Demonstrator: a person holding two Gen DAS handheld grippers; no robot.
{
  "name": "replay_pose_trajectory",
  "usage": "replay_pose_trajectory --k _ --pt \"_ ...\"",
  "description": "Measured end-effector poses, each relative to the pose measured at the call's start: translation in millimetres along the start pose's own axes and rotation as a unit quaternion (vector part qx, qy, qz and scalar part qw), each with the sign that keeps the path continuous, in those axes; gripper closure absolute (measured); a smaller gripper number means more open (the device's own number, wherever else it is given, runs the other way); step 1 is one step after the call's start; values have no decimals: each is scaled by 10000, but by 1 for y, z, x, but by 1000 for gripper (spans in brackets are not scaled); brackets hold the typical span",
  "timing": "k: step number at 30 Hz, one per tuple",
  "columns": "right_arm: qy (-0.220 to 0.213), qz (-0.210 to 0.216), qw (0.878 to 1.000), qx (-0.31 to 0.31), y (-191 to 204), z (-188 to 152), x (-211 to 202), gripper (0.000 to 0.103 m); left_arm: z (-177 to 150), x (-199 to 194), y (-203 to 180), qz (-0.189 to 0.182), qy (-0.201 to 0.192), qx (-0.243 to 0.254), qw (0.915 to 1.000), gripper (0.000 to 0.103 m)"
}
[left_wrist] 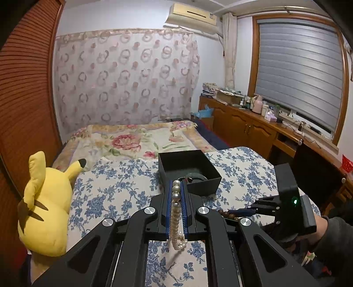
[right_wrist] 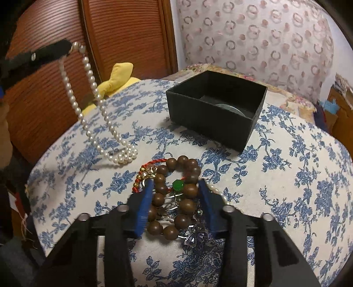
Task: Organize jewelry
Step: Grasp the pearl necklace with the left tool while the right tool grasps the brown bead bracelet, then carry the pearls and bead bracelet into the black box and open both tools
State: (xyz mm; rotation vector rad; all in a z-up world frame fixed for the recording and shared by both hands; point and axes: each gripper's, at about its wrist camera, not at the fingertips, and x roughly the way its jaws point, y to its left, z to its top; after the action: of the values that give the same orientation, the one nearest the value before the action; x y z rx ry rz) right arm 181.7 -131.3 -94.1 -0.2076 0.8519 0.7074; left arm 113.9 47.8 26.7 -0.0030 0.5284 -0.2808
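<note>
**Two strands, one box**

My left gripper (left_wrist: pixel 176 187) is clamped on 1 white pearl necklace (right_wrist: pixel 103 114); its tail trails onto the blue-floral cloth (right_wrist: pixel 286 187). My right gripper (right_wrist: pixel 175 189) straddles 1 brown wooden-bead bracelet (right_wrist: pixel 174 198), pads not clearly pressing. 1 open black square box (right_wrist: pixel 211 123) sits just beyond. 1 yellow plush toy (left_wrist: pixel 46 209) at left.

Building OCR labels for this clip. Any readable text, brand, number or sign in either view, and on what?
None readable.
air conditioner: no legible brand mark.
bottles on the sideboard: labels too small and blurred.
black box: plain, no print.
left gripper and right gripper: no markings visible.
</note>
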Motion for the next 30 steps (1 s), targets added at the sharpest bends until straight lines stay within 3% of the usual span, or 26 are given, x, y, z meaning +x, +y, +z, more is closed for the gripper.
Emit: replay_pose_trajectory --k 3,15,30 --pt "-61 -46 10000 35 -1 1 -2 87 -1 1 0 3 19 19 10000 96" --pt "-476 67 9987 -149 5 10 -30 88 4 9 -4 -15 -41 8 10000 96" --pt "-1147 -174 9922 -459 0 59 -84 88 61 12 -14 -154 -354 57 9992 96"
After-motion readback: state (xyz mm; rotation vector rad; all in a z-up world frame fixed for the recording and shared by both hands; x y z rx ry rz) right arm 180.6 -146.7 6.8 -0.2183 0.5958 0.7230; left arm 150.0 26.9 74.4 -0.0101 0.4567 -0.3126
